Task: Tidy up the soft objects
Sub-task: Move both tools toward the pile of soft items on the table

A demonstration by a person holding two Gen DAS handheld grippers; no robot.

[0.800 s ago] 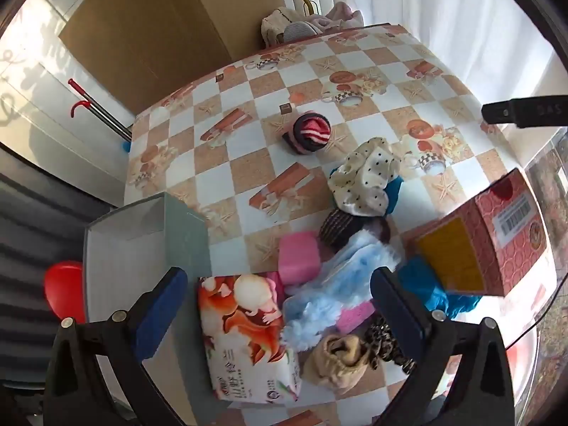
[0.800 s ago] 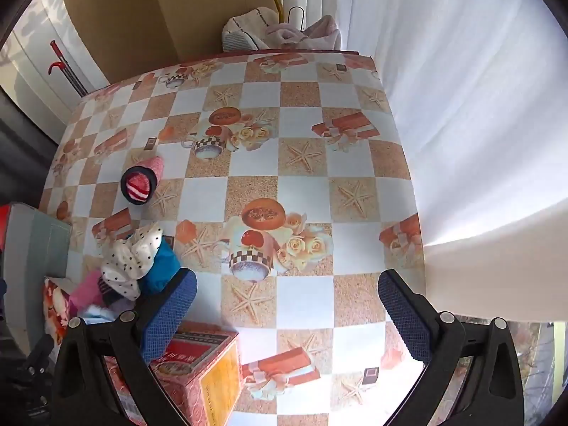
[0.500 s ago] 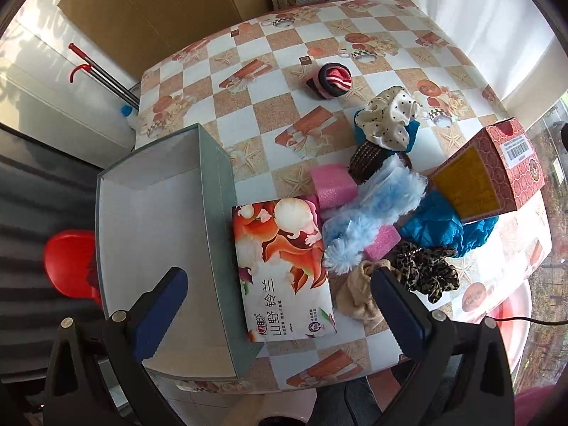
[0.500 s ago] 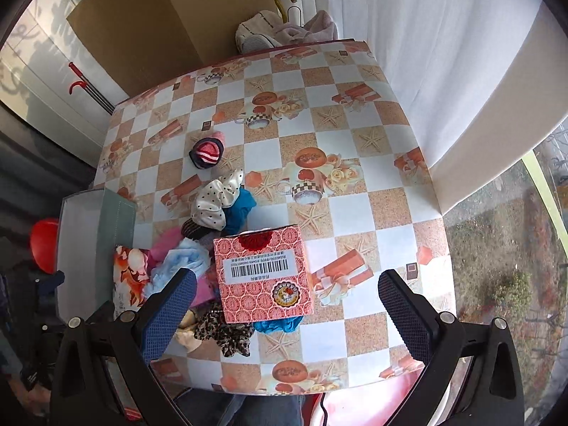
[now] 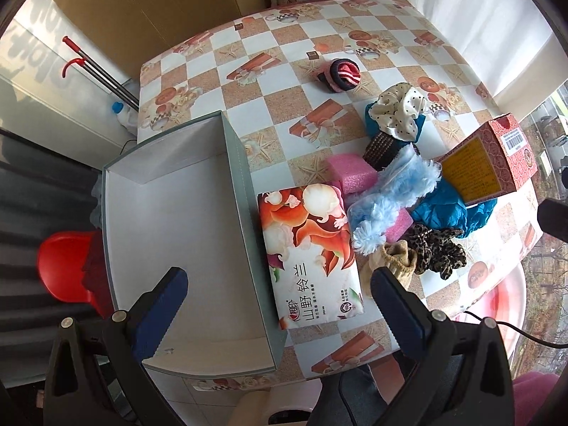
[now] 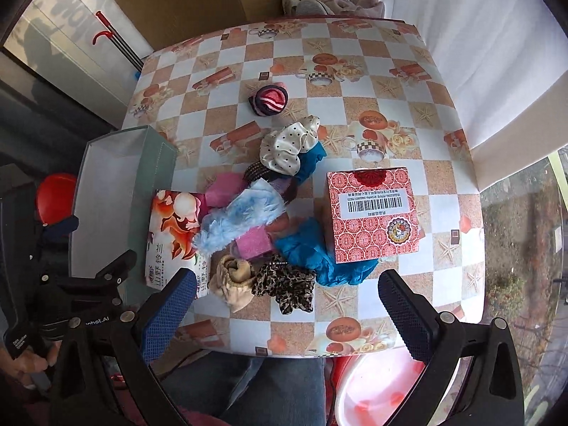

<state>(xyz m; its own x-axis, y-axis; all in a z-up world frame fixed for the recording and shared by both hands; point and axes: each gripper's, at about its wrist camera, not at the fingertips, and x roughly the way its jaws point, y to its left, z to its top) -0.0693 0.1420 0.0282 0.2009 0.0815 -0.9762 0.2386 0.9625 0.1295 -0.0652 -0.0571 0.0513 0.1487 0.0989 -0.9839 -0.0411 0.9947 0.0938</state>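
While nothing is picked yet, both tongs hang high over the table.
Left gripper (image 5: 275, 293): spread wide, holding nothing, grey box (image 5: 170, 220) ahead-left of it.
Right gripper (image 6: 285, 300): also spread and empty, leopard scrunchie (image 6: 285, 284) just ahead.
Soft pile: fluffy blue piece (image 6: 239, 216), tissue pack (image 5: 309, 252), all outside the box.
Tip: probably drop onto one loose edge item first.
In the way: red carton (image 6: 372, 214) sits on blue cloth (image 6: 312, 252).

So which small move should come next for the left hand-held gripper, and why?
Probably lower the left hand-held gripper, open and empty, onto the orange floral soft tissue pack. That pack lies right against the wall of the grey open box, which holds nothing yet, so it looks the shortest first transfer. The right hand-held gripper is open too.
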